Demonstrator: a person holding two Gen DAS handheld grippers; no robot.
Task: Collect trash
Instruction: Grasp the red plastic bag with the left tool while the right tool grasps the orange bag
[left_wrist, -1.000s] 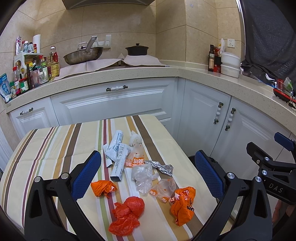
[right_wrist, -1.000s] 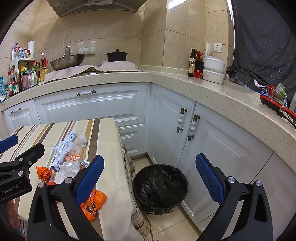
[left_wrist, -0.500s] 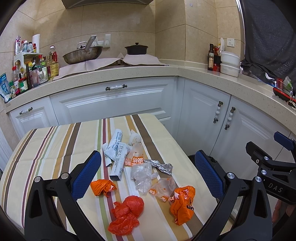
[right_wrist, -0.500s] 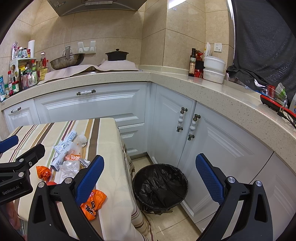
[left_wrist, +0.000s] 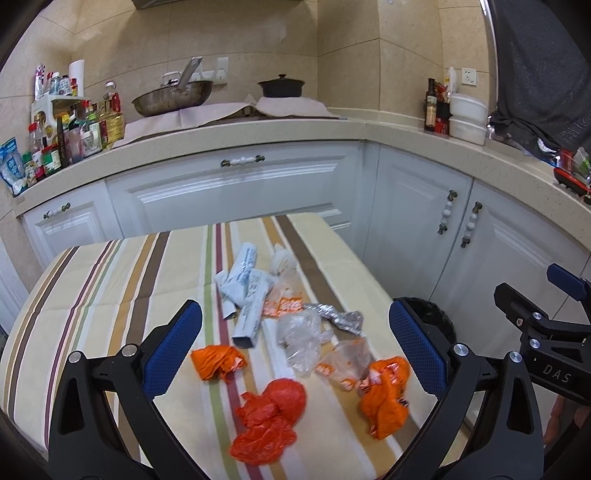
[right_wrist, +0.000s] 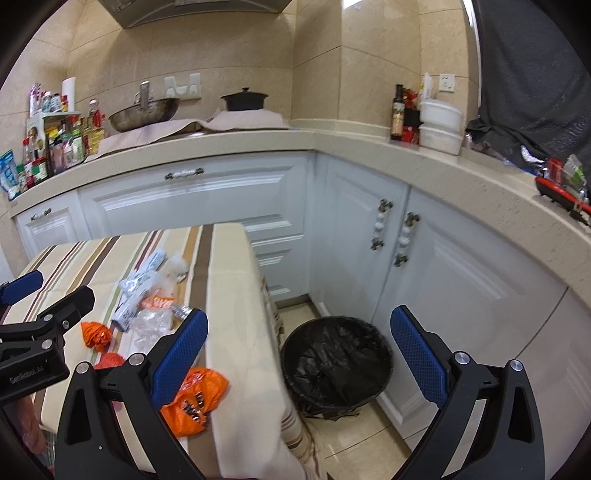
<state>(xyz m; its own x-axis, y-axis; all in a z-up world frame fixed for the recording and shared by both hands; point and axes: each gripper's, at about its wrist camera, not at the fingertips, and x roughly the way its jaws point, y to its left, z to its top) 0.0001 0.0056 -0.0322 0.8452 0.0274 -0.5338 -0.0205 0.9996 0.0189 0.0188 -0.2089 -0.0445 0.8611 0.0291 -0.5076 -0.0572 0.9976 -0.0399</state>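
Overhead, the left gripper (left_wrist: 295, 350) hangs above the near part of the table (left_wrist: 110, 280), its blue-padded fingers (left_wrist: 173, 339) spread wide with nothing between them. Under that gap lies the trash, scattered along the right half of the striped tablecloth. Two orange plastic bags (left_wrist: 271, 421) sit bunched together nearest the table's near edge, and a smaller crumpled orange bag (left_wrist: 218, 365) lies just to their left, a little farther in. Toward the right edge rests an orange printed wrapper (left_wrist: 384, 397), touching a clear bag (left_wrist: 345, 363) with orange print. A crumpled clear plastic bag (left_wrist: 301, 338) lies in the middle of the pile, with a strip of silver foil (left_wrist: 340, 317) just beyond it. Farther in, white printed packets (left_wrist: 245, 291) overlap one another, and a wad of clear wrap (left_wrist: 282, 262) sits beside them toward the far edge.

The right gripper (right_wrist: 299, 354) is off the table's right edge, also released and holding nothing; its left finger (right_wrist: 181, 354) overlaps the tablecloth's edge in view, while the right one hangs over the floor. Between them, on the floor beside the table's right side and against the white cabinets (right_wrist: 369, 236), stands a round trash bin (right_wrist: 336, 365) lined with a black bag. Its mouth is open.
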